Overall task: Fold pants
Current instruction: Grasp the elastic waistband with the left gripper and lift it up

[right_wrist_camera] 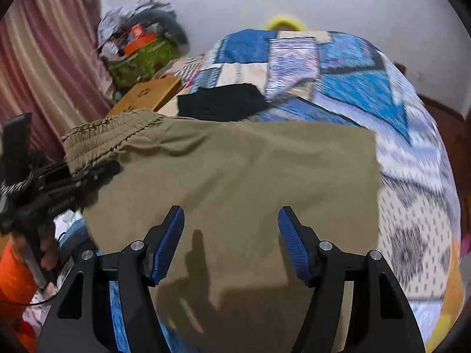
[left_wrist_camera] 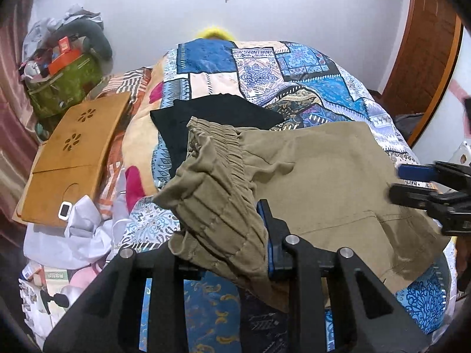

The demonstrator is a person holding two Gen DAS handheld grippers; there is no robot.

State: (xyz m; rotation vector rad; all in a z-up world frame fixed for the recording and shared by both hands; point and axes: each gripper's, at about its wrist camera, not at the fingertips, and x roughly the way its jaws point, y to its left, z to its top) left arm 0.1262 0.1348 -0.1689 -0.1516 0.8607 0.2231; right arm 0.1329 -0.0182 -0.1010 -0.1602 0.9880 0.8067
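A: While the left gripper [left_wrist_camera: 235, 253] was clamped on the waistband of the pants [left_wrist_camera: 323, 182], they lay on the bed [left_wrist_camera: 294, 67] near its front edge.
B: Right gripper [right_wrist_camera: 231, 241]?
A: Jaws apart, holding nothing, over the pants.
B: Risk?
A: Waistband could slip out; fold would bunch.
B: Count?
A: One pants, one black garment [left_wrist_camera: 217, 114], two grippers.
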